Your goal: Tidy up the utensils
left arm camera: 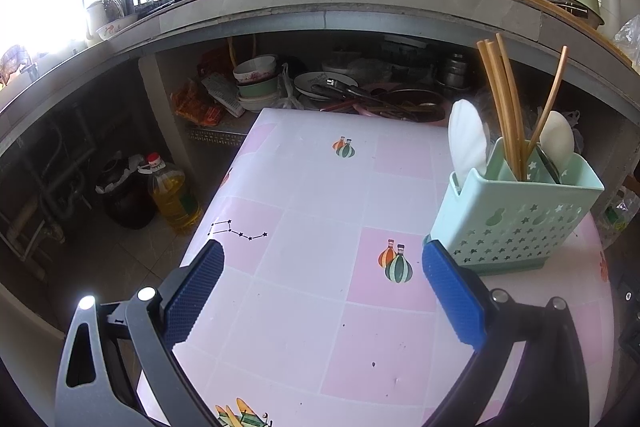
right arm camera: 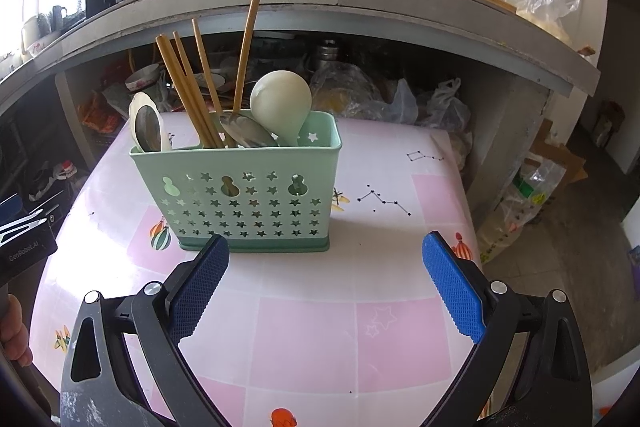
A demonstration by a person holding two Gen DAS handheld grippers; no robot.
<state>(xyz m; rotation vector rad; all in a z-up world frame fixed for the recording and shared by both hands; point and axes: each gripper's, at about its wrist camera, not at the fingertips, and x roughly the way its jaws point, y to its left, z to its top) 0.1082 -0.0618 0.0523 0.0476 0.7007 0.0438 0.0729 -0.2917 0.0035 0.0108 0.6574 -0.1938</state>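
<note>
Both tools hang empty over the small table (right arm camera: 304, 327) with the pink-and-white checked cloth. The left gripper (left arm camera: 322, 291) has its blue pads spread wide with nothing between them, and the right gripper (right arm camera: 326, 281) stands the same way, jaws apart and bare. The mint green utensil holder (right arm camera: 236, 187) sits upright on the cloth just ahead of the right gripper, its star-punched wall facing it; from the left gripper's view it stands off to the right side, near the table edge.

Everything to be sorted seems to be in the holder already: four wooden chopsticks (right arm camera: 192, 87) lean in the middle section, a metal spoon (right arm camera: 146, 129) rests against a white one at the left end, and a pale ladle-shaped spoon (right arm camera: 280, 105) stands to the right beside what looks like another metal spoon. No loose utensil lies on the cloth that I can see, so I judge the work close to finished or at a pause.

If a piece is to be regrouped, the right gripper is the better placed. I would come down from above, pinch one handle high and clear of its neighbours, and lift straight up so the light holder does not tip or slide. The left gripper could steady the holder's near wall.

The only writing I can read is "GenRobot.AI" on the black body of the left tool (right arm camera: 24, 251) at the edge of the right view; the bottle labels on the counter are too small to read
</note>
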